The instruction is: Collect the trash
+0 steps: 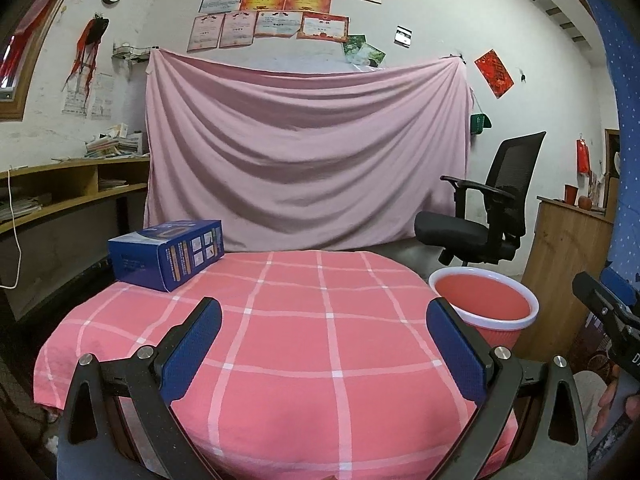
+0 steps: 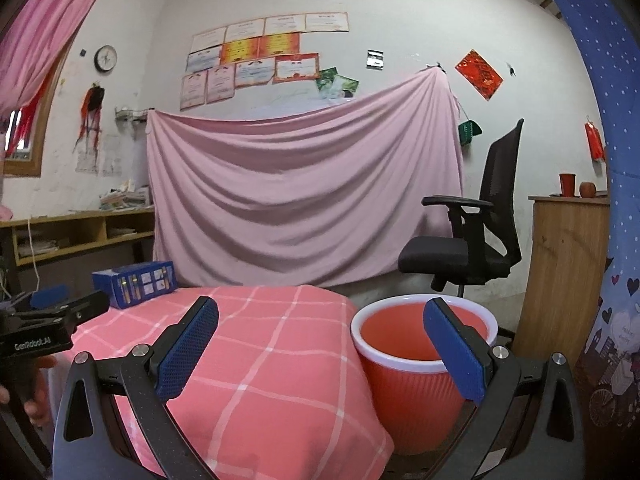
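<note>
A blue cardboard box [image 1: 166, 254] lies at the far left edge of the round table with the pink checked cloth [image 1: 288, 320]; it also shows in the right wrist view [image 2: 134, 282]. A red bin with a white rim [image 1: 484, 306] stands on the floor right of the table, and shows close in the right wrist view [image 2: 424, 356]. My left gripper [image 1: 324, 320] is open and empty above the near half of the table. My right gripper [image 2: 320, 324] is open and empty, between the table's right edge and the bin.
A black office chair [image 1: 484, 216] stands behind the bin. A pink sheet [image 1: 304, 152] hangs on the back wall. Wooden shelves [image 1: 60, 192] run along the left wall and a wooden cabinet [image 2: 568, 272] stands at the right.
</note>
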The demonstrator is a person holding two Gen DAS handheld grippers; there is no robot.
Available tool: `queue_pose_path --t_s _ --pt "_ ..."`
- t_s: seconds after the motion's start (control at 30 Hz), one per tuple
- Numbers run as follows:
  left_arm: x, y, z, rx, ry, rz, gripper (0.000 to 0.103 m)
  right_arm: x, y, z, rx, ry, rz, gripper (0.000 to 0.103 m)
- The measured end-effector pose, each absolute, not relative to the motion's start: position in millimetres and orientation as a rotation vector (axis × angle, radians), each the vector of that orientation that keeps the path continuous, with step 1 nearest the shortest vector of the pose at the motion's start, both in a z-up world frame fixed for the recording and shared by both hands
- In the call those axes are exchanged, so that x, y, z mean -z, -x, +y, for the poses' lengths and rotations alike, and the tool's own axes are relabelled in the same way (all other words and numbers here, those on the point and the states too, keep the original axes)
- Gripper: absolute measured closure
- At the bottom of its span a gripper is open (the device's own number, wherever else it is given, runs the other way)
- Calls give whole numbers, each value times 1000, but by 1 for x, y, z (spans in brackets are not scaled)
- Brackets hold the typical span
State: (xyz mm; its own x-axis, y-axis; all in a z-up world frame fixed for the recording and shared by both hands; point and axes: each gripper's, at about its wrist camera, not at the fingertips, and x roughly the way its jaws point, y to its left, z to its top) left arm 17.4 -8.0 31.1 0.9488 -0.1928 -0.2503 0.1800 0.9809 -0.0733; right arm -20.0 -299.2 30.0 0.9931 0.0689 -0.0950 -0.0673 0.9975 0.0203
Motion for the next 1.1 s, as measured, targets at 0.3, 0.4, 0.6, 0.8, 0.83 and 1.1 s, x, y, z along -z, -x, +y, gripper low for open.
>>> queue_pose_path --t_s 0.3,0.4,0.6,0.8,0.83,1.1 --pt "-30 -15 -7 185 51 255 3 -26 20 -299 -63 -16 110 0" --pt "-29 -15 -7 185 51 256 3 -26 20 -300 -62 -18 112 0" --pt "-29 -14 -7 185 51 257 3 -25 21 -300 -60 -16 115 0" --pt "-28 -13 -7 183 54 263 3 -23 20 -301 -55 -16 122 0" --pt "-28 -14 -7 182 55 263 3 -23 20 -300 -55 -16 123 0" --pt "-28 -14 -6 183 55 263 3 -23 20 -300 -54 -17 124 0"
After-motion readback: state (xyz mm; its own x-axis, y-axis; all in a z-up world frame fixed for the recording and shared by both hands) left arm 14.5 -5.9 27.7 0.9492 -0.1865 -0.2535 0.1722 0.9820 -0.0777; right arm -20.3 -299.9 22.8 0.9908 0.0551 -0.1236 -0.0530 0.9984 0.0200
